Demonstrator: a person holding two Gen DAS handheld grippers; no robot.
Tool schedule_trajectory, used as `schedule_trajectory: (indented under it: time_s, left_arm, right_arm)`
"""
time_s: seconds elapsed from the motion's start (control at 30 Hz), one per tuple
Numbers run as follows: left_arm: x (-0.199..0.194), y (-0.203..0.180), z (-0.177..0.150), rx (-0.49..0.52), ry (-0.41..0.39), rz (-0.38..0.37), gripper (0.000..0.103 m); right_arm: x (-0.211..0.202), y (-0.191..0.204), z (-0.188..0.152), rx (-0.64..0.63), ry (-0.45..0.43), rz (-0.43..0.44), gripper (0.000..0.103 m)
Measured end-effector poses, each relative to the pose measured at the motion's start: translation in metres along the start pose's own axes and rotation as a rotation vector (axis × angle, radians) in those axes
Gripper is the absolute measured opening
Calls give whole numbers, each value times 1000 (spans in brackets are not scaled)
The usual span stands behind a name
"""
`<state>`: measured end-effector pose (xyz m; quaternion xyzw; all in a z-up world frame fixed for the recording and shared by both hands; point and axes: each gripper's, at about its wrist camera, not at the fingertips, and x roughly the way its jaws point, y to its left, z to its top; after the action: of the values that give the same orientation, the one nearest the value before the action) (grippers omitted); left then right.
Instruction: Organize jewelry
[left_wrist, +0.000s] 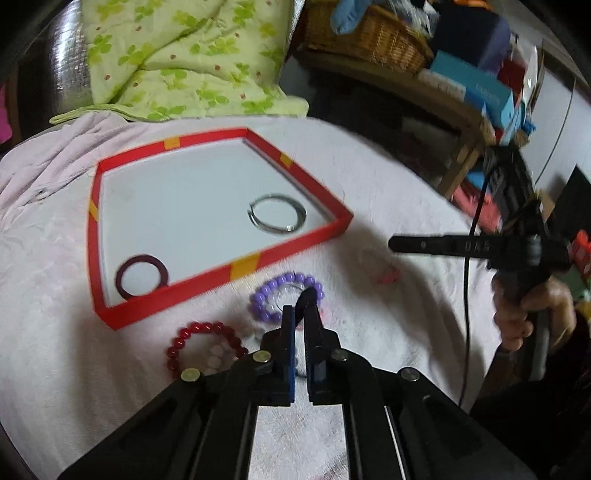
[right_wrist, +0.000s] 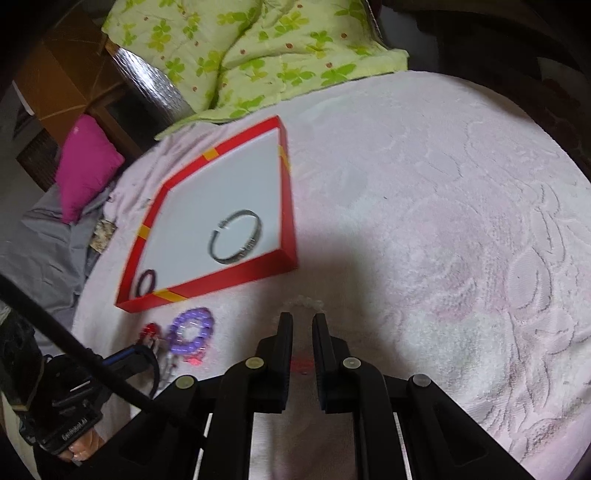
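Observation:
A red-rimmed tray (left_wrist: 295, 245) (right_wrist: 225, 277) lies on the pink bedspread. It holds a silver bangle (left_wrist: 277, 218) (right_wrist: 236, 236) and a dark maroon ring bangle (left_wrist: 142, 275) (right_wrist: 146, 282). In front of it lie a purple bead bracelet (left_wrist: 286, 297) (right_wrist: 192, 330), a red bead bracelet (left_wrist: 205, 341) (right_wrist: 149, 330) and a pale bead bracelet (right_wrist: 303, 304). My left gripper (left_wrist: 300, 308) is nearly shut at the purple bracelet; whether it grips it is unclear. My right gripper (right_wrist: 303, 319) is narrowly open just behind the pale bracelet and also shows in the left wrist view (left_wrist: 395, 243).
A green floral quilt (left_wrist: 184, 59) (right_wrist: 251, 55) lies behind the tray. A wicker basket (left_wrist: 369, 33) and boxes stand on a shelf at the right. A magenta cushion (right_wrist: 85, 162) lies off the bed at the left. A small pink item (left_wrist: 384, 275) lies on the spread.

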<state>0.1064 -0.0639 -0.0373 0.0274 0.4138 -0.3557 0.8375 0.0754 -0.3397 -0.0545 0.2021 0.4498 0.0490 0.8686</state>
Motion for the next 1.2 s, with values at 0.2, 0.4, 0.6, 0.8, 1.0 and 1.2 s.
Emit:
schedule_trajectory:
  time_s: [0.2,0.4,0.6,0.8,1.0,1.2]
  left_arm:
    - [-19,11,6,-49,-58,23,4]
    - [-21,18,6,-70,-74,57,4]
    - [-15,31,6,-104,-53,104,4]
    - [-2,35,5,-155,1,60,15]
    - [10,6,10,-108,-3,12,53]
    - [34,-14,9,-61,42,87,60]
  right_arm:
    - [-5,-1,3,53,-19,91,12]
    - [-4,4,4,-56,-41,-148,19]
    - [17,23,-6,-154,43,-131,73]
    - [39,39,-18,-295,47,-259,13]
    - [28,32,-14,-257,16,-254,8]
    - [33,28,-14,-245,53,-241,8]
